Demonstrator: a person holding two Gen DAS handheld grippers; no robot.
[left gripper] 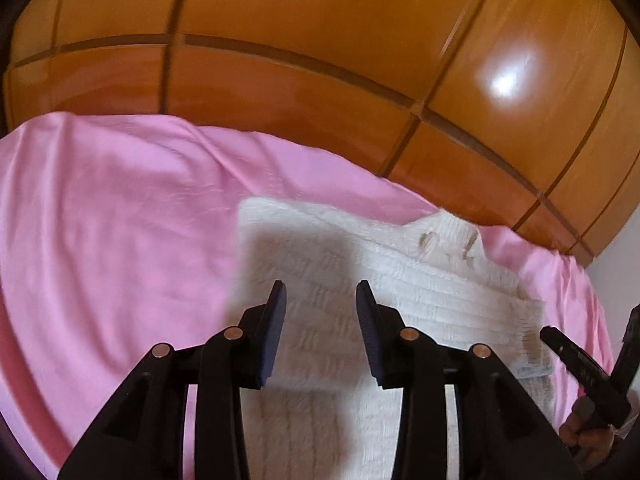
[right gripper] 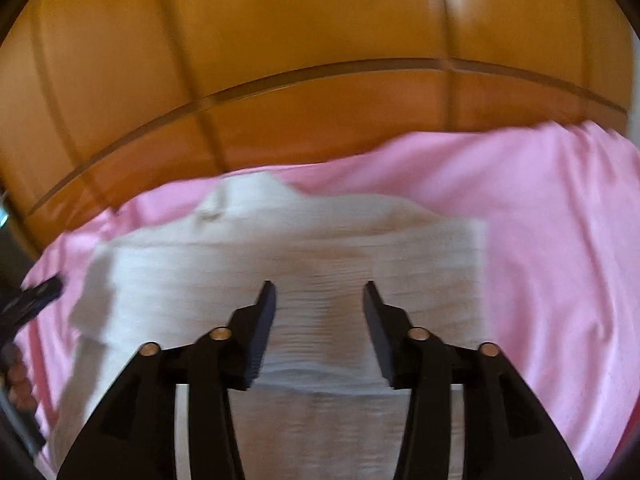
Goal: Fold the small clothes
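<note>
A pink sheet (left gripper: 120, 220) covers the bed before a wooden wardrobe (left gripper: 320, 40). The white sweater (left gripper: 400, 280) lies folded on it. Both the left claw (left gripper: 321, 292) and right claw (right gripper: 320, 292) gape empty above the knit. Only the left view shows the collar buttonholes at one o'clock.

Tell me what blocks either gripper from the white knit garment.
Nothing visible. The left gripper and right gripper both hang open just above the white knit garment on the pink sheet.

bedroom: pink bedsheet (left gripper: 120, 220), wooden wardrobe (left gripper: 320, 20)
</note>
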